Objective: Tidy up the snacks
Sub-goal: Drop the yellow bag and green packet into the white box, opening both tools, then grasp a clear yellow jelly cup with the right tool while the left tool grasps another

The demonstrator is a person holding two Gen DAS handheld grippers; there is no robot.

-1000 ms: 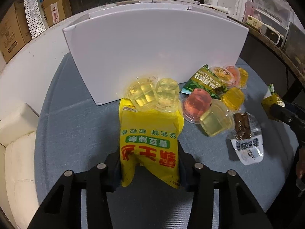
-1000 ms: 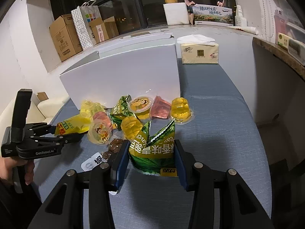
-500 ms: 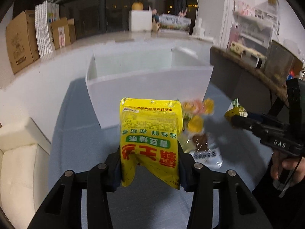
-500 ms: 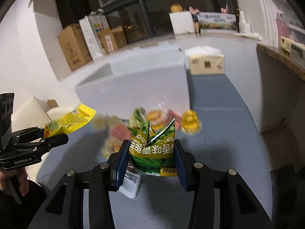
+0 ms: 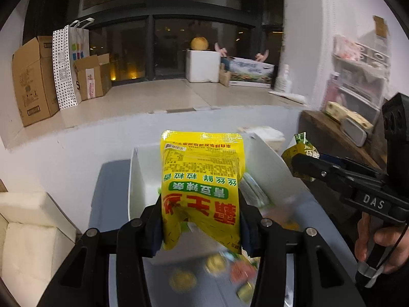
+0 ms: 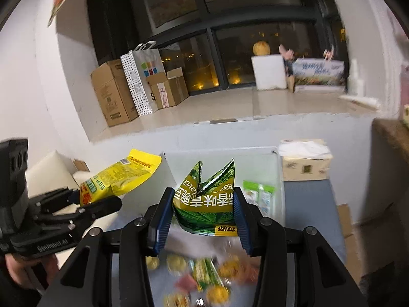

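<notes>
A home room: cream sofa (image 5: 30,230), cardboard boxes (image 5: 33,79) by dark window (image 5: 179,48).

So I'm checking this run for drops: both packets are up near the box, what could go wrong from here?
The left hand-held gripper pinches only the bottom of the floppy yellow snack packet, so it may sag or slip. The right hand-held gripper crumples the green foil packet. Both hover close together near the open white box and could collide.

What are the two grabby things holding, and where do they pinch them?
The left hand-held gripper pinches the yellow snack bag by the sides of its lower end. The right hand-held gripper pinches the green snack packet across its lower sides.
</notes>
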